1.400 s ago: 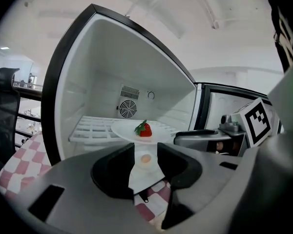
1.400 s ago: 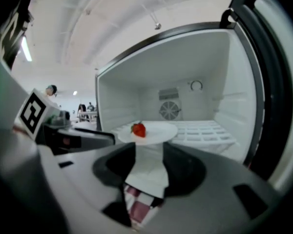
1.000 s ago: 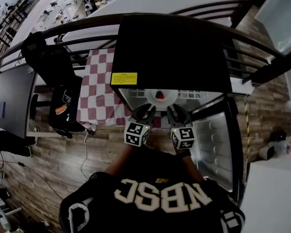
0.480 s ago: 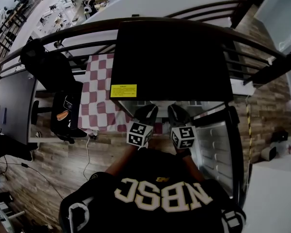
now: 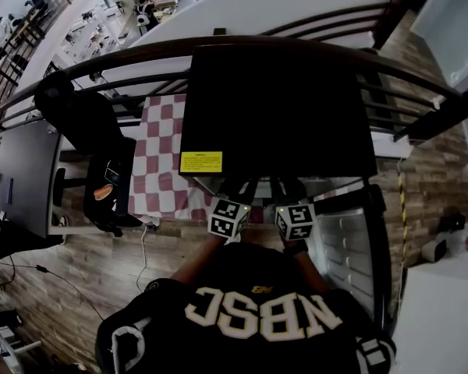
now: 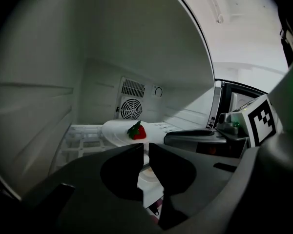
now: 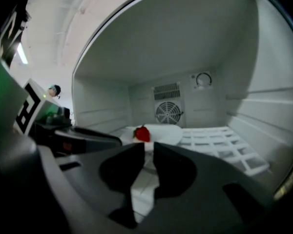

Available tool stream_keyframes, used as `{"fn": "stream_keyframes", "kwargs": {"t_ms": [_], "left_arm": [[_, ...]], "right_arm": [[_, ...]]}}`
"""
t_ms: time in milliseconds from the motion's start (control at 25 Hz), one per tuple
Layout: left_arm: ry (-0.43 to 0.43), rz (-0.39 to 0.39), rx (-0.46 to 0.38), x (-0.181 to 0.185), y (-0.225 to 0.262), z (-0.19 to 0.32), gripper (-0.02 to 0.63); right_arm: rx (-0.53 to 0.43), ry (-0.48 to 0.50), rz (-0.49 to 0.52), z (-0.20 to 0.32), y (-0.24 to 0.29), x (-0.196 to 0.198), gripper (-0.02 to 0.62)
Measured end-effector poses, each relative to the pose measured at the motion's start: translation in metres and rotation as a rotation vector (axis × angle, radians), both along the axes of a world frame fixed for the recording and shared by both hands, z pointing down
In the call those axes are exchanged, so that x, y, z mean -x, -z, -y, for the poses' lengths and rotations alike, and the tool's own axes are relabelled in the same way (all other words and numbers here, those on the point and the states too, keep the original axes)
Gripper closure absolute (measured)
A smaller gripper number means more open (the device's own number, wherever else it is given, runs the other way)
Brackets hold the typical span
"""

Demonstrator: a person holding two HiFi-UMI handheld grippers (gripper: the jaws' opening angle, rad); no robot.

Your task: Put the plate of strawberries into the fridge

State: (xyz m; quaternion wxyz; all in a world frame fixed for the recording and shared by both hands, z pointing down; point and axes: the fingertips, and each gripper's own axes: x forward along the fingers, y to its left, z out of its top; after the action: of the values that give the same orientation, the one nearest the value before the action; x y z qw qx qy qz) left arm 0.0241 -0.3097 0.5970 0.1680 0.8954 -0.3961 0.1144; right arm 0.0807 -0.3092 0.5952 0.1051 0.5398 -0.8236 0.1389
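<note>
Apparently the placing step is all but done: the plate (image 6: pixel 118 130) with its one visible strawberry (image 6: pixel 137 131) sits on the wire shelf (image 6: pixel 83 135) inside the fridge (image 5: pixel 277 107), just ahead of the tips of both tools and in front of the fan (image 6: pixel 131 108) on the back wall. The left hand-held gripper (image 6: pixel 144 146) reaches in with its jaws closing to a narrow slot, and the plate lies slightly left of and beyond its tips. The right hand-held gripper (image 7: pixel 149 147) is beside it, its jaws also closing to a narrow slot, with the plate straight ahead and the strawberry just above the gap. Neither pair of pads seems to press on anything. Something white shows through each slot, but I cannot tell whether that is the plate's near rim or the shelf below it. From the head view both tools are tucked under the fridge's top edge, with the open door (image 5: pixel 347 240) off to the right of the right one. My reading is that the plate is free and resting on its own. The next move calls for drawing both tools straight back, level and together, so the tips do not catch the rim and drag the plate forward. After that, the right one would need to go round to the door and swing it shut.
</note>
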Motion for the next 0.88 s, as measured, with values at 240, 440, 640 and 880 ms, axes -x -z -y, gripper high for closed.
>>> {"fn": "stream_keyframes", "kwargs": {"t_ms": [240,440,640,880], "left_arm": [[-0.002,-0.009,0.012,-0.002,-0.001,0.001,0.557],[0.025,-0.015,0.016,0.005,-0.004,0.000,0.557],[0.049,-0.057,0.028,0.008,0.005,-0.011,0.557],[0.080,-0.112,-0.009,0.010,0.026,-0.027,0.557]], "right_arm": [[0.012,0.004,0.007,0.002,-0.003,0.001,0.526],[0.014,0.008,0.020,-0.003,0.000,0.002,0.526],[-0.004,0.014,0.027,-0.015,0.006,0.003,0.526],[-0.028,0.000,0.034,-0.034,0.013,-0.007,0.526]]}}
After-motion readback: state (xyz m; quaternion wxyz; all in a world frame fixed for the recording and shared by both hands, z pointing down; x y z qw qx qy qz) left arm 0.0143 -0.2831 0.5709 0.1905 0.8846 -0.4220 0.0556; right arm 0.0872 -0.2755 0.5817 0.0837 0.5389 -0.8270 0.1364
